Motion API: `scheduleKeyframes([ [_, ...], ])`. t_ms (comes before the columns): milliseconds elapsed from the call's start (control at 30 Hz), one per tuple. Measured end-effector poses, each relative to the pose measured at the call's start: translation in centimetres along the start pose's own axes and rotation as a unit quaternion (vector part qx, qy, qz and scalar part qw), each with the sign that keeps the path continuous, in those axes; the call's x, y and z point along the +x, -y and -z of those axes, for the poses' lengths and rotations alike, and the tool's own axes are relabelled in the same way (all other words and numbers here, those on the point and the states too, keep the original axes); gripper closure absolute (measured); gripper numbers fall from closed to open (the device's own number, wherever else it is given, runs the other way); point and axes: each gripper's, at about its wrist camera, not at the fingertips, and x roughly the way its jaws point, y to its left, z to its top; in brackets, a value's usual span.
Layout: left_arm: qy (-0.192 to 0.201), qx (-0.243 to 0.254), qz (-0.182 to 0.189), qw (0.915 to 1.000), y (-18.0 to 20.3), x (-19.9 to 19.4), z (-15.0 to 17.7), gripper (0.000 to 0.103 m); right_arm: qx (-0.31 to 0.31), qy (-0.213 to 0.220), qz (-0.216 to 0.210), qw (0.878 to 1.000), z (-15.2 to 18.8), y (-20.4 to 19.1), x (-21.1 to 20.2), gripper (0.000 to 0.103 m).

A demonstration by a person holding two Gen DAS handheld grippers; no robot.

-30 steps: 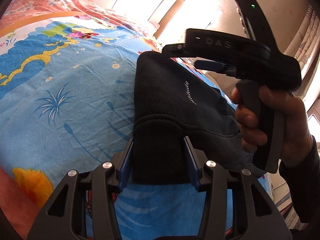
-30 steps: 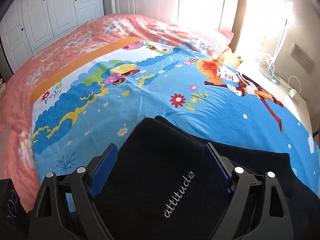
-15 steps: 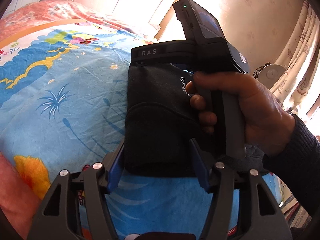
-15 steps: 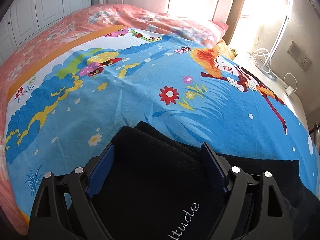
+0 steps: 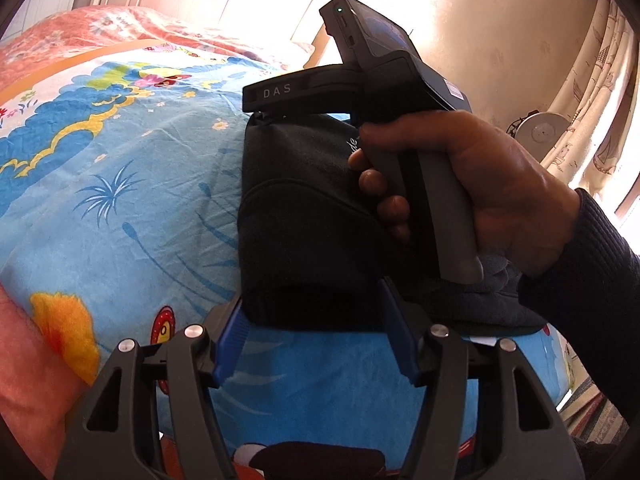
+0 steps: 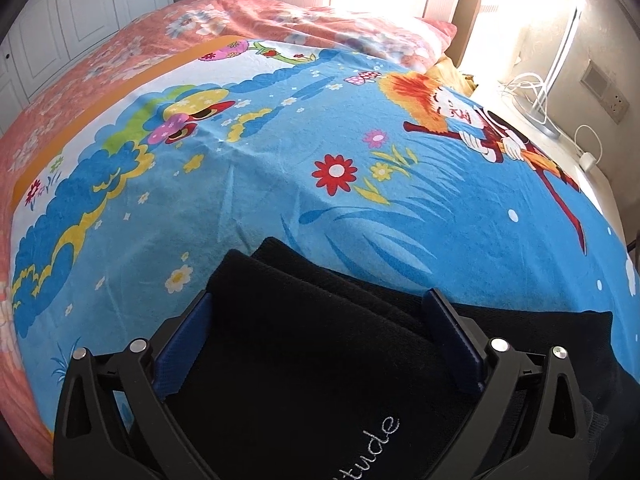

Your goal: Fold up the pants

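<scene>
**Folded pants between spread fingers**

The folded black fleece pants (image 5: 304,216) lie on the bright blue cartoon-print bedsheet (image 5: 120,200). The left gripper (image 5: 316,340), fingers apart, straddles their 6 o'clock edge. The right gripper (image 6: 320,344), held in the person's right hand (image 5: 492,196), hovers over them, fingers apart, toward 12 o'clock.

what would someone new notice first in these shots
The bright blue cartoon bedsheet fills both views, with a folded bundle of black pants lying on it near the cameras. In the left wrist view, a hand holds the right gripper over the pants, while the open left gripper frames their near edge.
</scene>
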Motion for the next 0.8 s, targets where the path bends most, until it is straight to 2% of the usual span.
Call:
scheduleKeyframes([
  [67,-0.004,-0.025,0.022,0.9994,-0.9,-0.6,-0.4,0.042,0.011,-0.012,-0.015,1.000,-0.4,0.4,0.3,0.004],
  [167,0.029,-0.085,0.030,0.9955,-2.7,-1.8,-1.4,0.041,0.003,-0.019,-0.023,1.000,-0.8,0.3,0.1,0.004],
  [200,0.029,-0.096,0.036,0.9943,-3.0,-1.7,-1.8,0.041,-0.001,-0.023,-0.029,0.999,-1.0,0.3,0.0,0.004],
  [333,-0.002,-0.173,0.038,0.9842,-4.3,0.3,-2.4,0.036,0.011,-0.036,-0.045,0.998,-2.8,1.1,-2.7,0.004],
  [433,-0.004,-0.204,0.054,0.9775,-4.6,0.3,-2.4,0.035,-0.022,-0.036,-0.032,0.999,-4.0,1.0,-5.9,0.004],
  [467,-0.010,-0.225,0.076,0.9714,-4.9,0.6,-2.2,0.035,-0.032,-0.042,-0.025,0.998,-4.2,0.9,-6.6,0.004],
  [500,-0.016,-0.256,0.102,0.9611,-5.4,0.9,-2.1,0.035,-0.037,-0.054,-0.023,0.998,-4.3,0.8,-7.0,0.004],
  [600,-0.020,-0.358,0.167,0.9183,-7.0,1.1,-1.4,0.028,-0.044,-0.098,-0.050,0.993,-4.0,0.2,-7.0,0.004],
  [633,-0.021,-0.380,0.179,0.9071,-7.5,1.1,-1.3,0.027,-0.039,-0.104,-0.050,0.993,-3.9,0.1,-6.9,0.004],
  [667,-0.022,-0.394,0.185,0.8999,-7.9,1.0,-1.2,0.027,-0.034,-0.109,-0.047,0.992,-3.9,0.1,-6.8,0.004],
  [700,-0.020,-0.400,0.181,0.8984,-8.2,1.0,-1.2,0.027,-0.030,-0.114,-0.045,0.992,-3.8,0.0,-6.5,0.004],
  [800,-0.023,-0.385,0.143,0.9116,-7.7,1.4,-1.8,0.029,-0.014,-0.151,-0.049,0.987,-3.2,-0.5,-4.6,0.005],
])
